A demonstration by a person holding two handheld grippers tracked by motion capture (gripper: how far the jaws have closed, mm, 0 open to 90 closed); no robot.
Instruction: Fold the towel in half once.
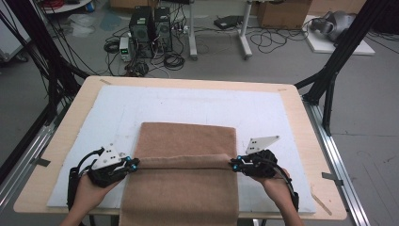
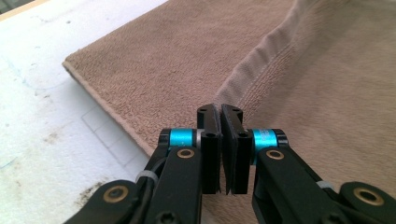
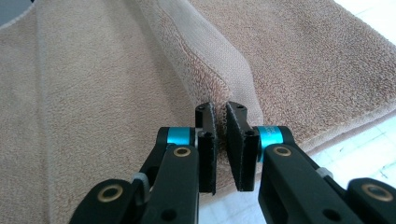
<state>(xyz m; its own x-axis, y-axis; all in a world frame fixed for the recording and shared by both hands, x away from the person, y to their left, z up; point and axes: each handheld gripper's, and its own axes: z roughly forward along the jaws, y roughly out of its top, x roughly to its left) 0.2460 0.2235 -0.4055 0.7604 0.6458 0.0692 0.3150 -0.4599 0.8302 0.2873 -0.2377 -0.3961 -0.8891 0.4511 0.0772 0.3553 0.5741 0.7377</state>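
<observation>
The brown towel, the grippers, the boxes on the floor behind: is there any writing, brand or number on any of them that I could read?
None can be read.
Brown towel: plain, no label or print in sight.
Left gripper and right gripper: no lettering on the black jaws, blue rings or grey plates.
Computer towers and cardboard boxes on the floor: any markings are too small and blurred.

No legible text or labels

Black left claw (image 1: 133, 165) and right claw (image 1: 234, 164): blue collars, brass screws, grey plates.
</observation>
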